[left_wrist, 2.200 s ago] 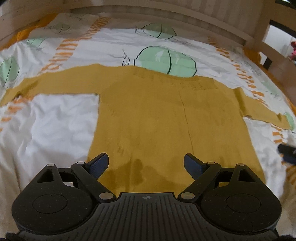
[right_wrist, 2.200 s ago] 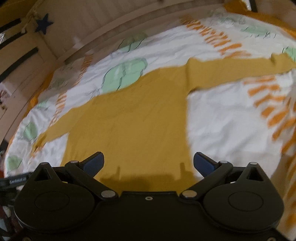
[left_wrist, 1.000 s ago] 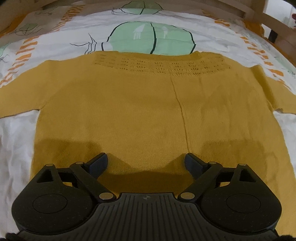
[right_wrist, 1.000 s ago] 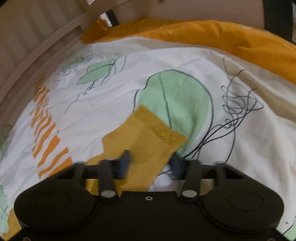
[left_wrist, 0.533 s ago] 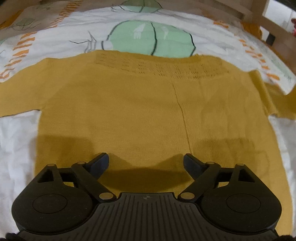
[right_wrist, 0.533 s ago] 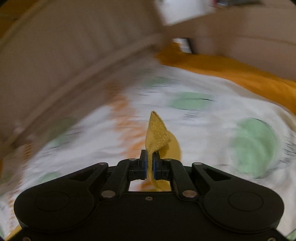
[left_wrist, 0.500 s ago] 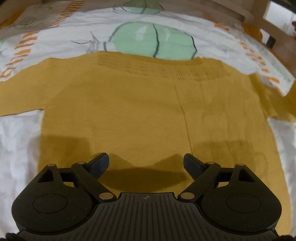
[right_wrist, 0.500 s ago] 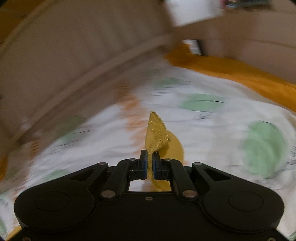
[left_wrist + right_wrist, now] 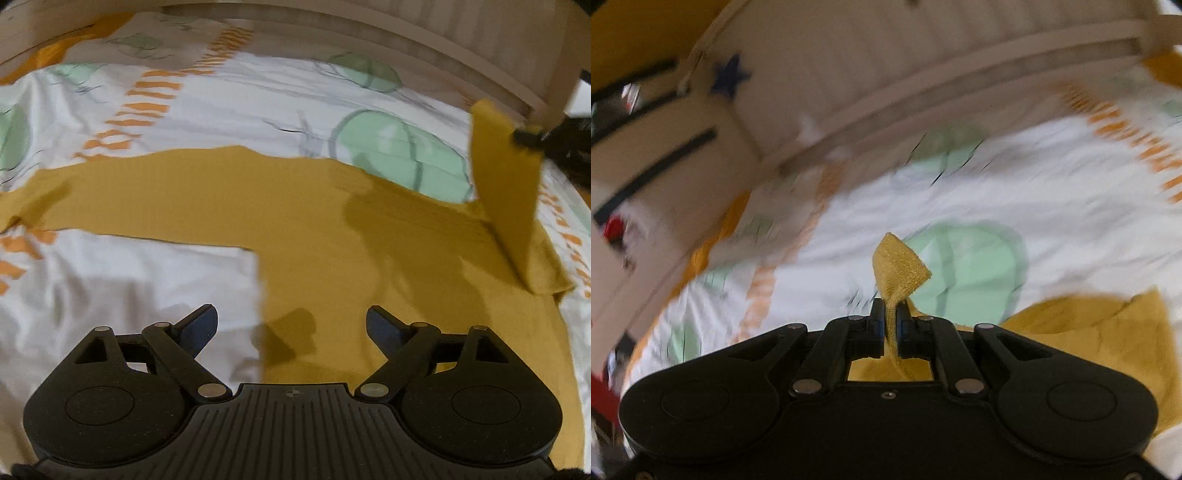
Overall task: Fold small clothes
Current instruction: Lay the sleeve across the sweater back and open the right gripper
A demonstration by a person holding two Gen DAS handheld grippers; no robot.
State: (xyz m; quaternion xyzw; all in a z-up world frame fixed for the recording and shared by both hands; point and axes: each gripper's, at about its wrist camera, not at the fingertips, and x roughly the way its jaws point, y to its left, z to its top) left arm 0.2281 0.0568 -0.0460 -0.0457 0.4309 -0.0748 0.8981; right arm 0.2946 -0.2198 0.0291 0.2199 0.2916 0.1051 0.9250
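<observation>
One mustard-yellow knit sweater [image 9: 332, 236] lies flat on a bed, on a white sheet [image 9: 122, 284] printed with green rounds and orange dashes. Its two sleeves differ: one sleeve [image 9: 110, 192] stretches flat across the sheet, while the other sleeve [image 9: 506, 184] stands lifted above the sweater's body, its cuff [image 9: 899, 269] raised.

Two grippers show. The left gripper [image 9: 291, 326] hovers over the sweater's lower hem with its fingers [image 9: 197, 326] spread wide, holding nothing and apart from the cloth; one fingertip sits over bare sheet, the other over yellow knit. The right gripper [image 9: 890, 325] has its fingers [image 9: 876, 325] pressed close together on the lifted sleeve just below the cuff, which pokes up past the tips; from the left wrist view, it appears at the sleeve's upper edge [image 9: 532, 138]. A pale wooden bed rail [image 9: 369, 37] curves behind the sheet.
</observation>
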